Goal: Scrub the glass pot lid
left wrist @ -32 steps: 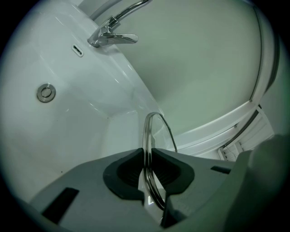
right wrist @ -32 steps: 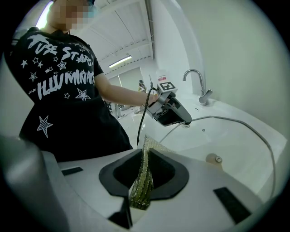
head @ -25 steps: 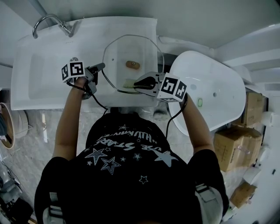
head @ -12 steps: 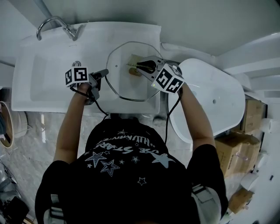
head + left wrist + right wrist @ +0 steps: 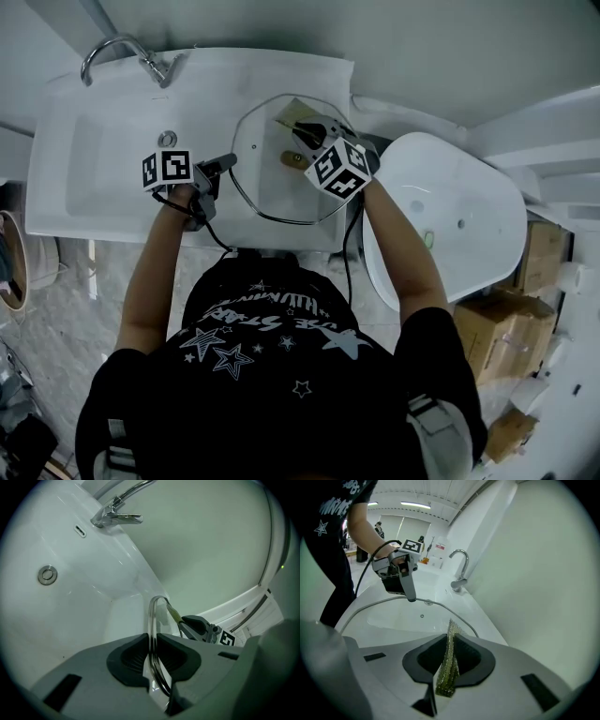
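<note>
Glass pot lid (image 5: 267, 178) is sitting over the right end of the white sink (image 5: 103, 159), with its brown knob (image 5: 292, 159) facing up toward me. My left tongs (image 5: 228, 161) are clenching on the lid's left rim; in the left gripper view the rim (image 5: 152, 620) is running edge-on between the two dark pads (image 5: 133, 658), which are pressing on it from both sides. My right tongs (image 5: 298, 127) are reaching in over the far right part of the lid and are gripping a yellow-green scouring pad (image 5: 447, 667), which is standing pinched between the pads. The pad's free end (image 5: 281, 120) is pointing at the lid's far edge; whether it is touching the glass, I cannot tell. The chrome faucet (image 5: 117, 52) is standing at the sink's far left corner, and the drain (image 5: 167, 139) is lying just beyond my left tongs. A white bathtub (image 5: 469, 206) is standing to the right of the sink.
</note>
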### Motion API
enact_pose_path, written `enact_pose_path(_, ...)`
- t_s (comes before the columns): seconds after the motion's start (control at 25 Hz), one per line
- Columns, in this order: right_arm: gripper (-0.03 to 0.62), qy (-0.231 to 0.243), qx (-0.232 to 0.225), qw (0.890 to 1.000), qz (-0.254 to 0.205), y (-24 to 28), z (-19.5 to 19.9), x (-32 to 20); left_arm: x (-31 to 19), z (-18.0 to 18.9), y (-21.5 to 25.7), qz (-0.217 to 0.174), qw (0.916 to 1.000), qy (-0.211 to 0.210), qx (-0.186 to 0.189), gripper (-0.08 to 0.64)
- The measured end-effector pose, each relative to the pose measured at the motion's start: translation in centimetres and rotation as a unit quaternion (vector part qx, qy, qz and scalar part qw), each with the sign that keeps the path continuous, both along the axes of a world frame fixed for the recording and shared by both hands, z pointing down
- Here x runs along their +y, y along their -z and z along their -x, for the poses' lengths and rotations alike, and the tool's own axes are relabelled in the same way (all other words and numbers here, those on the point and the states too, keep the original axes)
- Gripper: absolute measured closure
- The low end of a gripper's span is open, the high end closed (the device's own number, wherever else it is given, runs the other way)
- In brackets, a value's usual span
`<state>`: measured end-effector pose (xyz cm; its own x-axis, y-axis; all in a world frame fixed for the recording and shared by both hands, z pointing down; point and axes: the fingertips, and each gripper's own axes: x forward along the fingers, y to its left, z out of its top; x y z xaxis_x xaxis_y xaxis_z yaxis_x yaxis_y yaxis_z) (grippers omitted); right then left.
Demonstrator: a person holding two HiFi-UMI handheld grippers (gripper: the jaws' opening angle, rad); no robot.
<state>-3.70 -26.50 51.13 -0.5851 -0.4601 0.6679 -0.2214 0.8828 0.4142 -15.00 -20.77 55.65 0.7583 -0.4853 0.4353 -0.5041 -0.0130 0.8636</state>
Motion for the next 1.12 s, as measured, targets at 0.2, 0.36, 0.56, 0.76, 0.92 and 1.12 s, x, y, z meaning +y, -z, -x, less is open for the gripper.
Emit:
enact_pose_path(0.2, 0.543, -0.067, -0.002, 0.998, 0.011, -1.0, -1.3, -0.4, 0.1, 0.0, 0.0, 0.002, 1.0000, 0.004, 0.001, 0.499)
enact_pose_path(0.36, 0.543, -0.118, -0.013, 0.992, 0.029, -1.4, -2.9, -0.8, 0.0, -0.1, 0.0, 0.003, 0.9999, 0.011, 0.003, 0.499)
enact_pose_path(0.56, 0.543, -0.178, -0.021, 0.983, 0.037, -1.6, -5.0, -0.6, 0.1, -0.1, 0.0, 0.001, 0.9998, 0.018, 0.005, 0.499)
enact_pose_path(0.76, 0.543, -0.220, -0.044, 0.973, 0.052, -1.4, -6.2, 0.3, 0.1, 0.0, 0.2, -0.003, 0.9996, 0.029, 0.002, 0.499)
enact_pose_path(0.92, 0.543, -0.239, -0.052, 0.968, 0.059, -1.4, -6.4, 1.5, 0.3, 0.0, 0.1, -0.003, 0.9993, 0.038, -0.002, 0.499)
enact_pose_path(1.12, 0.543, -0.255, -0.062, 0.962, 0.070, -1.6, -6.4, 3.1, 0.7, 0.1, 0.0, -0.003, 0.9987, 0.051, -0.004, 0.499)
